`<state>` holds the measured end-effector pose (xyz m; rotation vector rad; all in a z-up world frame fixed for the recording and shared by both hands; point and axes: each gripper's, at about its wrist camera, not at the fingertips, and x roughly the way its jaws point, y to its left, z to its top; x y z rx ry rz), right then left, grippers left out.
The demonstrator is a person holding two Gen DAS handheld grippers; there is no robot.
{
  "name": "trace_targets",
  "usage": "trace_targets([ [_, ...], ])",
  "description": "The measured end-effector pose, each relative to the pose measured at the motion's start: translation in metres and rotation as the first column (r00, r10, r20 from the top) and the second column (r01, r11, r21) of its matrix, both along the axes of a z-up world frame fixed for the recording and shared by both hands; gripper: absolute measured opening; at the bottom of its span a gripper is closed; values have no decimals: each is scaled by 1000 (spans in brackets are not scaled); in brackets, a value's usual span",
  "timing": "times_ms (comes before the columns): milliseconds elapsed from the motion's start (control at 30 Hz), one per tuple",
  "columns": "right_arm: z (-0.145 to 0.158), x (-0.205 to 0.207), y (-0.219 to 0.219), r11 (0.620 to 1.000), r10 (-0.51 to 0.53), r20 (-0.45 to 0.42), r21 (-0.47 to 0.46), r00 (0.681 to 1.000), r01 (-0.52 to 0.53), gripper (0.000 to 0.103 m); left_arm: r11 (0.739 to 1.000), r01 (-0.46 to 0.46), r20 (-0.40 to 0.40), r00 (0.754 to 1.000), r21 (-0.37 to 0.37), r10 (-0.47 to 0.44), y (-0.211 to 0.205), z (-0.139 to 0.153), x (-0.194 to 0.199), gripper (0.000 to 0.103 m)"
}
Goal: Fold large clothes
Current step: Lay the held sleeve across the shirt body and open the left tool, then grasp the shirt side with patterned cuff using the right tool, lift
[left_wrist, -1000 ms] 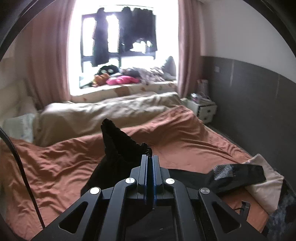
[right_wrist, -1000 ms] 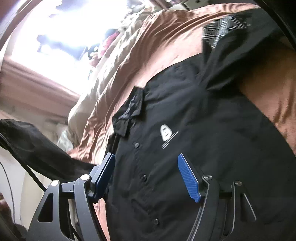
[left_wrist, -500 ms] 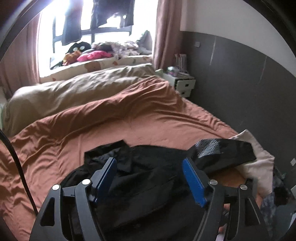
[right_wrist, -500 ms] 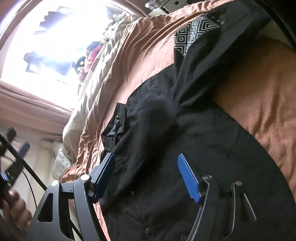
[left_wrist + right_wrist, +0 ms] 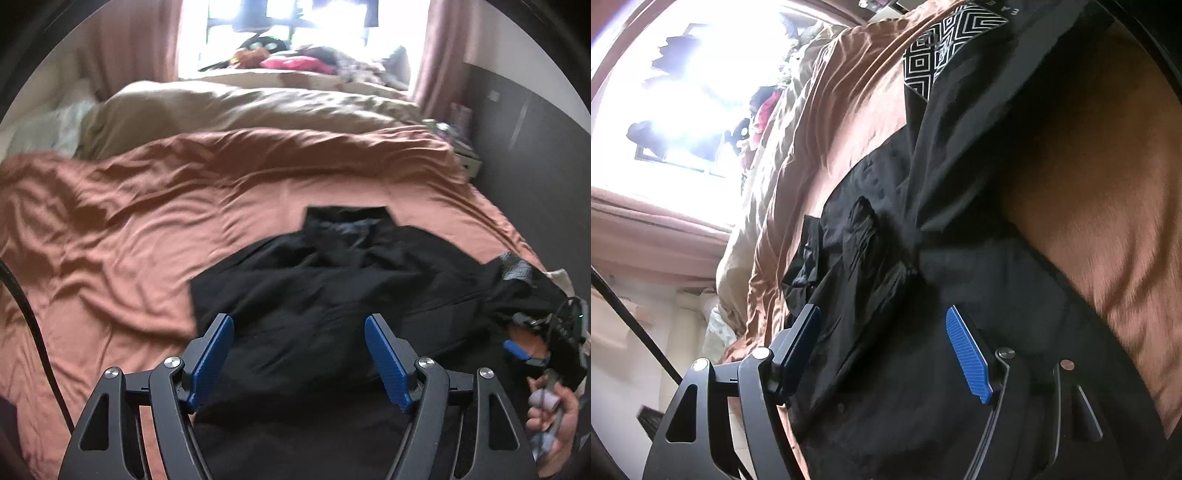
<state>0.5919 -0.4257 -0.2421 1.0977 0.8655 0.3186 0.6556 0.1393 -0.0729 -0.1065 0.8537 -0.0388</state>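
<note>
A black button shirt (image 5: 332, 288) lies spread on the rust-brown bedcover (image 5: 147, 221), collar toward the window. One side is folded over its middle. Its right sleeve, with a black-and-white patterned cuff (image 5: 942, 48), stretches out to the right. My left gripper (image 5: 299, 354) is open and empty, just above the shirt's near part. My right gripper (image 5: 882, 350) is open and empty, low over the shirt (image 5: 923, 332) near its right side. It also shows at the right edge of the left wrist view (image 5: 546, 343), held in a hand.
A beige duvet (image 5: 240, 107) lies bunched across the far half of the bed. Clothes are piled on the window sill (image 5: 295, 62). A white nightstand (image 5: 465, 158) stands by the dark wall at the right. A pale pillow (image 5: 557, 275) lies past the sleeve.
My left gripper was shut on a raised part of the shirt; it let go, opened, and that part now lies folded over the shirt. The right gripper stayed open and moved closer along the shirt.
</note>
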Motion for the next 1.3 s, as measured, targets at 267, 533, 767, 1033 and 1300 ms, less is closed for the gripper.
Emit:
trace_targets([
  [267, -14, 21, 27, 998, 55, 26, -16, 998, -55, 56, 994, -107, -92, 990, 5, 107, 44, -59, -9, 75],
  [533, -26, 53, 40, 998, 61, -2, -33, 998, -61, 29, 987, -153, -159, 974, 47, 158, 60, -105, -3, 68],
  [767, -24, 36, 29, 999, 11, -29, -45, 1000, -12, 4, 970, -233, -229, 943, 70, 243, 75, -132, 3, 64],
  [1033, -20, 26, 30, 998, 30, -78, -50, 997, -34, 8, 961, -249, -199, 942, 119, 269, 62, -111, 0, 64],
  [1300, 2, 8, -35, 997, -76, -16, -22, 997, 76, 49, 986, -154, -154, 975, 70, 163, 30, -87, -2, 64],
])
